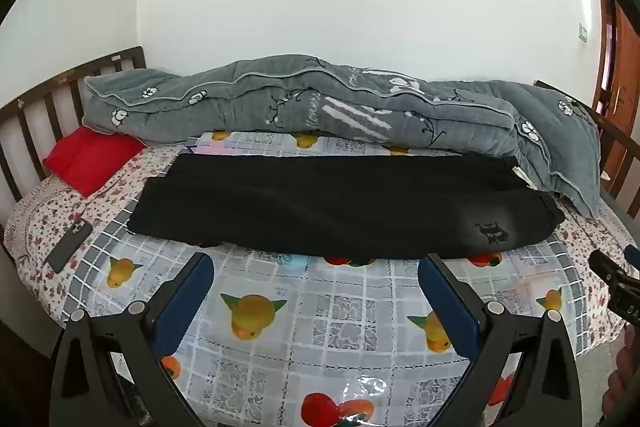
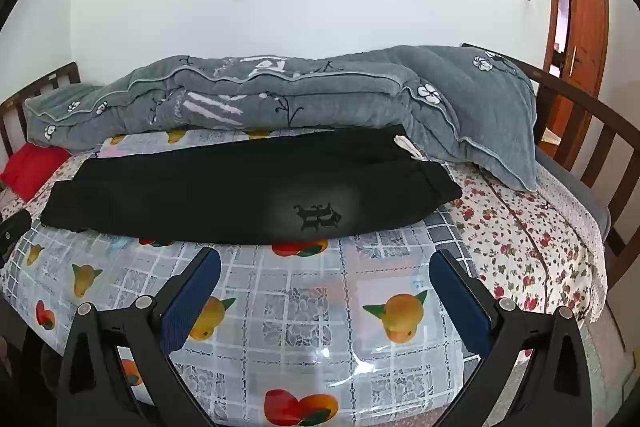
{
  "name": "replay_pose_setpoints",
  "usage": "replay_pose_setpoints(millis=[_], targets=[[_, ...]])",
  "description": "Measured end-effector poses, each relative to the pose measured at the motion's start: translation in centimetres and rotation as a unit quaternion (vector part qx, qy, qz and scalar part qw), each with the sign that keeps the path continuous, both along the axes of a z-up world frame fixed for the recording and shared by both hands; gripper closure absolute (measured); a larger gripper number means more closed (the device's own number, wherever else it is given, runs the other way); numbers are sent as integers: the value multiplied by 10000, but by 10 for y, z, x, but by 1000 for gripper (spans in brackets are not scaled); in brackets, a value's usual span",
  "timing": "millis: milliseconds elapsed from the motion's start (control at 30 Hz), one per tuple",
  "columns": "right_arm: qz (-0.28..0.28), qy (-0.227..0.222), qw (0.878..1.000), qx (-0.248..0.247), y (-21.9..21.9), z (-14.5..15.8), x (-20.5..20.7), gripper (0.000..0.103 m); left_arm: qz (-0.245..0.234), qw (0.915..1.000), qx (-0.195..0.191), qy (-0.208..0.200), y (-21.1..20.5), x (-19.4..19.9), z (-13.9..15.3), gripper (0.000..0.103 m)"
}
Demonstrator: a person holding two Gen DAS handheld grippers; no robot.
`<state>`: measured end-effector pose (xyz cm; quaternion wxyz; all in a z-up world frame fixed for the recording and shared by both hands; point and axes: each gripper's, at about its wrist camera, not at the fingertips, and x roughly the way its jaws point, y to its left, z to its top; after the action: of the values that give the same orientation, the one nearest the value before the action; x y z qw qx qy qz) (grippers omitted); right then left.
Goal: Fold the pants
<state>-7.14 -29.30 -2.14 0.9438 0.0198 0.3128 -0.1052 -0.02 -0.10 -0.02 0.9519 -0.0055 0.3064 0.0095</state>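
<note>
The black pants (image 1: 344, 203) lie flat across the bed (image 1: 36, 219), legs side by side, running left to right on a clear plastic sheet (image 1: 320, 311) printed with fruit and grey squares. The waist end, with a pale drawstring (image 1: 522, 174), is at the right, touching the grey quilt (image 1: 320, 107) that is heaped along the far side by the wall. Near the waist the pants carry a small dark emblem (image 2: 318, 216) inside a paler patch; its letters are ornate and cannot be read. White script on the quilt is too blurred to read.

The left gripper (image 1: 316, 267) hangs over the sheet just short of the near edge of the pants, tilted down toward the bed. Its jaws stand wide apart with nothing between them but the sheet. The right gripper (image 2: 325, 265) is posed the same way, further right, facing the emblem, jaws wide and empty. Each gripper shows at the edge of the other's view.

A red pillow (image 1: 90, 159) sits at the left by the headboard (image 1: 60, 87), and a dark phone (image 1: 70, 241) lies on the floral bedsheet (image 2: 528, 239) near it. A wooden door (image 2: 580, 7) stands at the right.
</note>
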Motion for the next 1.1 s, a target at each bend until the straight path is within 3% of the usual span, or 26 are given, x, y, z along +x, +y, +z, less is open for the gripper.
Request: replay_pose_setpoints(millis=[1100], targets=[[-56, -45, 9999, 130, -2, 2, -10, 0, -71, 10000, -24, -64, -9, -5, -5, 0]])
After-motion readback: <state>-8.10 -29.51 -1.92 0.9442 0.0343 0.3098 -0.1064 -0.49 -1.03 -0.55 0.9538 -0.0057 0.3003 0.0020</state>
